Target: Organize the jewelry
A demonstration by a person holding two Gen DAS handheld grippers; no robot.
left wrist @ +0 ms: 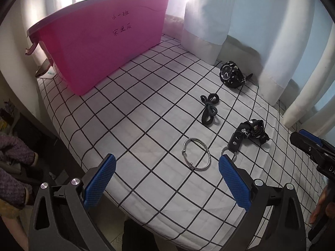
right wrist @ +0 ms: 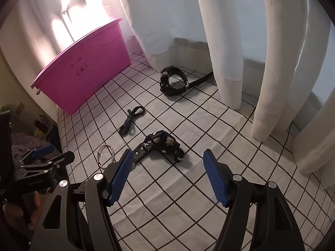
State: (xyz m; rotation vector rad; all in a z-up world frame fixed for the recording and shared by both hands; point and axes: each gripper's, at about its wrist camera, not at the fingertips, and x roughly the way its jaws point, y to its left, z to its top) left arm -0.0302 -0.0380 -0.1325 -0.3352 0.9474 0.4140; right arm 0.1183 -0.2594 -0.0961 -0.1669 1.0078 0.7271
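progress: none stowed, I judge | left hand-held gripper (left wrist: 166, 164) spread wide, empty | right hand-held gripper (right wrist: 167, 160) same | bangle (left wrist: 196, 153), strap (left wrist: 249, 135), cord (left wrist: 210, 108), watch (left wrist: 231, 74) all loose on bed (left wrist: 129, 125) | pink bin (left wrist: 100, 48) at back, inside unseen

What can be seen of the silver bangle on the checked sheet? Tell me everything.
The silver bangle is a thin, shiny ring that looks like metal, with a small clasp or bead on one side and a finely textured stretch on the other. It lies flat on the white, black-gridded sheet, free of both grippers. The left gripper sits open just short of it. The black patterned strap lies beside it; whether they touch is unclear. In the right wrist view the bangle is partly hidden behind a blue finger pad.
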